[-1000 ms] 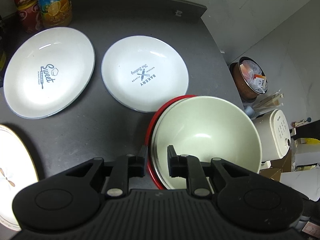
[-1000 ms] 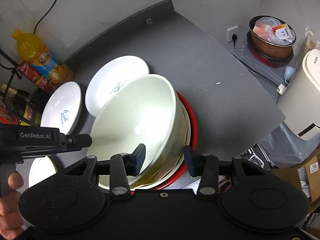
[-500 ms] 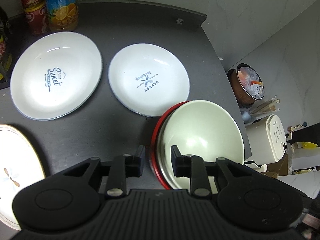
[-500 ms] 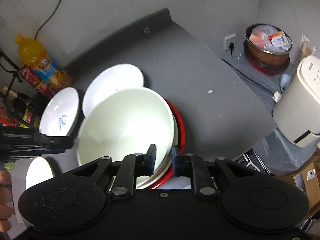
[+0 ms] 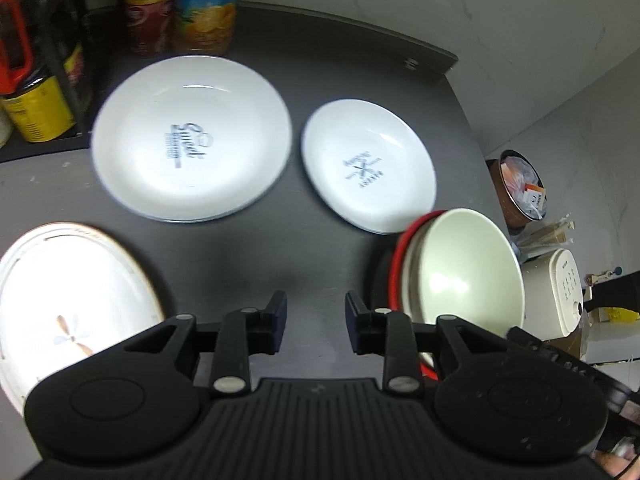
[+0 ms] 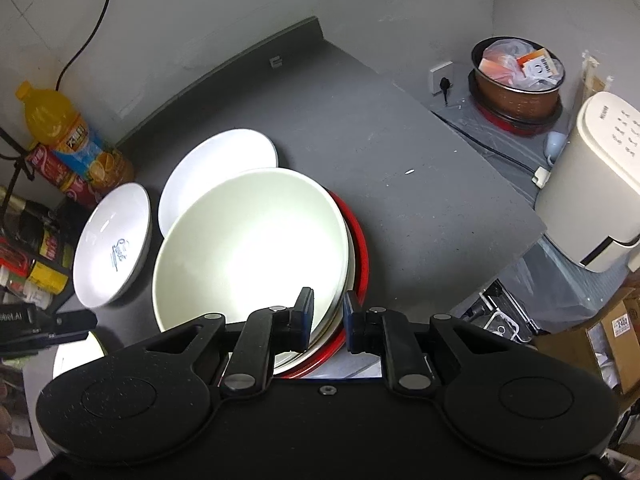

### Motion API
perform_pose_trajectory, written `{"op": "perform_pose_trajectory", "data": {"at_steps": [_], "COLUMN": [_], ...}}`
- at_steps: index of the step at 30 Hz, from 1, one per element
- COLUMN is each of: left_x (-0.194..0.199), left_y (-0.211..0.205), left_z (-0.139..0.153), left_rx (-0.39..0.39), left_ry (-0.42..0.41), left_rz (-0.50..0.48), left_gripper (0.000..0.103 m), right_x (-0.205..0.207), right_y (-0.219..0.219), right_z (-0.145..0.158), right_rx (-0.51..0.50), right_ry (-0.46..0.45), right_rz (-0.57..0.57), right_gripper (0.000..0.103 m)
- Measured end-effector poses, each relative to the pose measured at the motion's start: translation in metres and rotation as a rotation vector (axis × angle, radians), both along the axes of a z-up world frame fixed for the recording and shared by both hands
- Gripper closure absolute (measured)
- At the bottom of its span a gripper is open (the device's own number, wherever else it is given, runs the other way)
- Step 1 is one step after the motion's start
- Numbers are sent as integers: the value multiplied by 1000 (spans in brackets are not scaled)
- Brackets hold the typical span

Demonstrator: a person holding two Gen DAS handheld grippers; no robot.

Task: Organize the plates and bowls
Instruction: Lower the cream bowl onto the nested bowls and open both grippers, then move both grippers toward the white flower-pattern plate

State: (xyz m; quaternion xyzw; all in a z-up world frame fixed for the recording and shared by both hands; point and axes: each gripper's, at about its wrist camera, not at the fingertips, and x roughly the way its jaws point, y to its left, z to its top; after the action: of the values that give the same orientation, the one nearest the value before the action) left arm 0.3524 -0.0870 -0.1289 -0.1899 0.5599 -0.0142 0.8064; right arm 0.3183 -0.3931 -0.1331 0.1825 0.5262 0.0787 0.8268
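Observation:
A cream bowl (image 6: 248, 248) sits nested in a stack on a red plate (image 6: 360, 248) at the table's front right; it also shows in the left wrist view (image 5: 460, 276). My right gripper (image 6: 327, 316) is narrowly open, its jaws on either side of the bowl stack's near rim. My left gripper (image 5: 316, 320) is open and empty over bare table, left of the stack. Two white plates lie behind: a "Sweet" plate (image 5: 192, 140) and a "Bakery" plate (image 5: 368, 168). A gold-rimmed plate (image 5: 68, 300) lies at the front left.
Bottles and cans (image 5: 200, 4) stand at the table's back left. The table's right edge (image 6: 500, 184) drops to a floor with a rice cooker (image 6: 600, 184), a brown pot (image 6: 520, 80) and cardboard boxes.
My left gripper has let go of the bowl stack's rim, opened and moved left. My right gripper closed in on the bowl's near rim, and the tilted bowl settled level into the stack.

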Motion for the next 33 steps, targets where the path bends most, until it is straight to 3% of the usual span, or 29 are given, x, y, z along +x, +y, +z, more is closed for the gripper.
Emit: {"op": "perform_pose_trajectory", "data": {"at_steps": [6, 12, 19, 28, 33], "left_x": [-14, -26, -39, -54, -61], "left_y": [23, 42, 71, 109, 127], "left_z": [4, 10, 18, 22, 23], "left_rx": [31, 51, 69, 84, 77], "left_ry": [-22, -48, -80, -90, -91], "left_rz": [11, -8, -31, -24, 6], "left_gripper": [55, 46, 36, 33, 33], "right_x": [-9, -18, -29, -39, -37], "right_y": [6, 25, 56, 94, 110], "right_z": [18, 31, 38, 49, 53], "right_rx": [3, 12, 11, 18, 21], "right_ry": [-38, -57, -70, -89, -92], "right_rz": [-44, -66, -63, -40, -7], "right_gripper": [54, 51, 33, 15, 14]}}
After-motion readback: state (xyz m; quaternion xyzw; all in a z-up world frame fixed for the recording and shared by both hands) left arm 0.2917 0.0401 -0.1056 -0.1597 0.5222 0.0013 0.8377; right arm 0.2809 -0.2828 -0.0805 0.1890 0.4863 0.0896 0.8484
